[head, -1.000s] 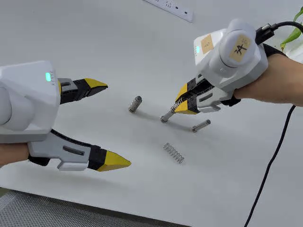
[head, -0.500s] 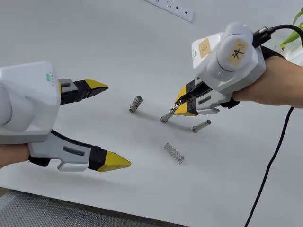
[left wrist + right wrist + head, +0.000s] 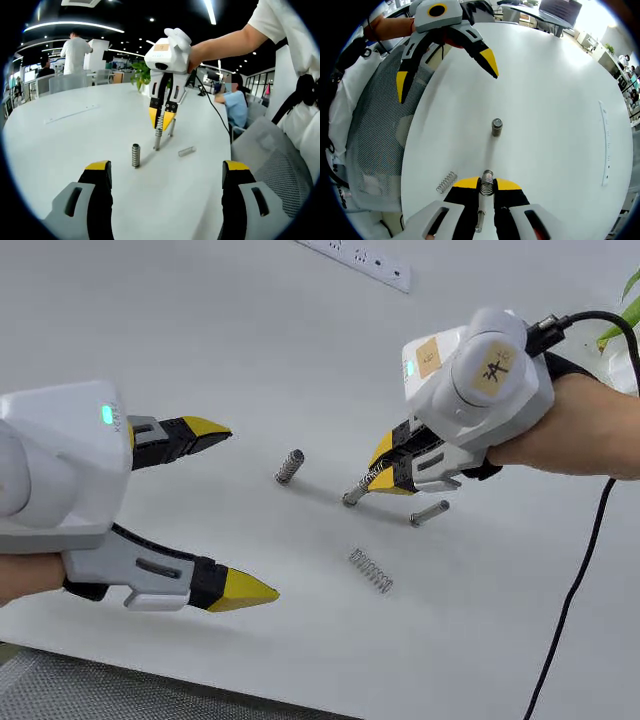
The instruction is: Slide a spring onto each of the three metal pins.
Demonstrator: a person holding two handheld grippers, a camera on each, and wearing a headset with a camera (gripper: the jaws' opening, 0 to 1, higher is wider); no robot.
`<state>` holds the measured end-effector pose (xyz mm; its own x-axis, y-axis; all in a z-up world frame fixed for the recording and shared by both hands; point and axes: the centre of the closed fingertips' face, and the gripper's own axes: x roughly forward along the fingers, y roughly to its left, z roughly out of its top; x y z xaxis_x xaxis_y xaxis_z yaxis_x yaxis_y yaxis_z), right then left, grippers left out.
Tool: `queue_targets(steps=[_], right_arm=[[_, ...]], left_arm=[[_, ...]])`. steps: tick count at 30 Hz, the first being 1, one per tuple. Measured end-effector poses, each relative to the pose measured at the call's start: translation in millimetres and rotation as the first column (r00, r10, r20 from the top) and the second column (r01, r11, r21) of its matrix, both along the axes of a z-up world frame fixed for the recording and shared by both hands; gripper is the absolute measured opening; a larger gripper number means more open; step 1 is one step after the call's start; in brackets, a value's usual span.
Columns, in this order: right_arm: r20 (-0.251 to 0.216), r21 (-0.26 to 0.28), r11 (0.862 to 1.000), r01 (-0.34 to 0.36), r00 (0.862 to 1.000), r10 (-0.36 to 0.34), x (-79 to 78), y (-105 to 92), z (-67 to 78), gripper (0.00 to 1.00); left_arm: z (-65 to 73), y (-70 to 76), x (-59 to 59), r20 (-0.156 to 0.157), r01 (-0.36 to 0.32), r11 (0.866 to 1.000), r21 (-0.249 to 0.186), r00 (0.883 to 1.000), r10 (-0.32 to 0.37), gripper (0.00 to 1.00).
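Your right gripper (image 3: 487, 184) clenches a coiled metal spring (image 3: 487, 178), ringed round a slim grey metal pin (image 3: 352, 495) that juts past its yellow fingertips (image 3: 465, 183). Your left gripper (image 3: 247, 510) gapes released. A loose wire spring (image 3: 370, 570) lies ahead of its fingers (image 3: 240, 588).

On the white tabletop (image 3: 200, 320), a coiled wire spring (image 3: 368, 478) sits between the tips of the right gripper (image 3: 380, 468), atop an upright steel pin (image 3: 352, 496). Beyond those tips, toward the left gripper (image 3: 248, 510), stands a spring-sleeved steel pin (image 3: 289, 466). A bare steel pin (image 3: 428, 512) lies behind the tips; a loose wire spring (image 3: 370, 569) lies apart, beside them.
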<state>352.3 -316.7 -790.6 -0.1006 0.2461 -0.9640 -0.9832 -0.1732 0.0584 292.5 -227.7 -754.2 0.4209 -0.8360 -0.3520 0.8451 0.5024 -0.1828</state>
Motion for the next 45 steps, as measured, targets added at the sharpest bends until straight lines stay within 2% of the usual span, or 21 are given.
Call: queue_targets(steps=[45], right_arm=[[-0.005, -0.021, 0.999, -0.028, 1.0, 0.027, -0.5, 2.8, -35.2, 0.07]], left_arm=[[-4.3, 2.3, 1.0, -0.013, -0.009, 1.0, -0.008, 1.0, 0.009, 0.87]])
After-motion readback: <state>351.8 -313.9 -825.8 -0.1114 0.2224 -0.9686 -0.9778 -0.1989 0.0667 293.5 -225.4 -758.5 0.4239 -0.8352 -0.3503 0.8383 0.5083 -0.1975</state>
